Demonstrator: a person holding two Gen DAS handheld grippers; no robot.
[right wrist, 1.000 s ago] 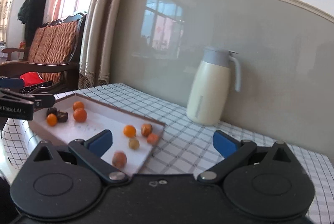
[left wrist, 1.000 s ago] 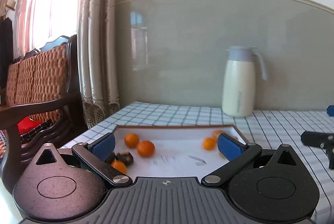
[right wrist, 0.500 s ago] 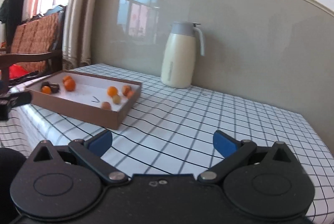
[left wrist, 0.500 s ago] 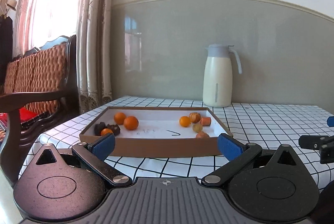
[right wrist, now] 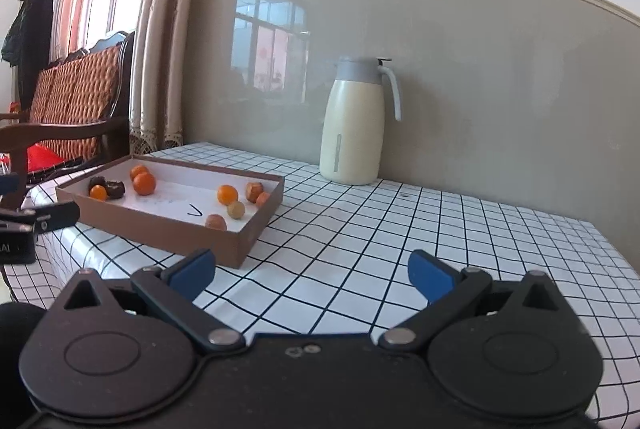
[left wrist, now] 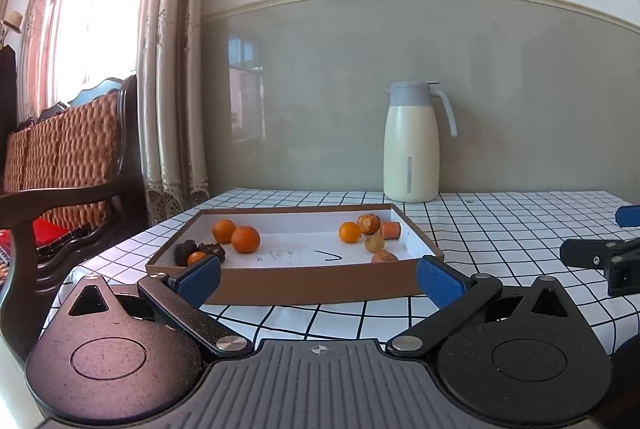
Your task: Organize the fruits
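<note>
brown tray (left wrist: 312, 283) of fruits lies crosswise before left gripper (left wrist: 318, 279) and right gripper (right wrist: 312, 275), both spread empty.

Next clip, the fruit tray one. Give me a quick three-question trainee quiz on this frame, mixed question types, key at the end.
1. True or false: the left gripper holds a fruit.
2. Where does the jug stand? A) inside the tray B) on the table beyond the tray, by the wall C) on the chair
3. Fill in: the dark fruits lie at the tray's ___ end in the left wrist view.

Key: 1 false; 2 B; 3 left
</note>
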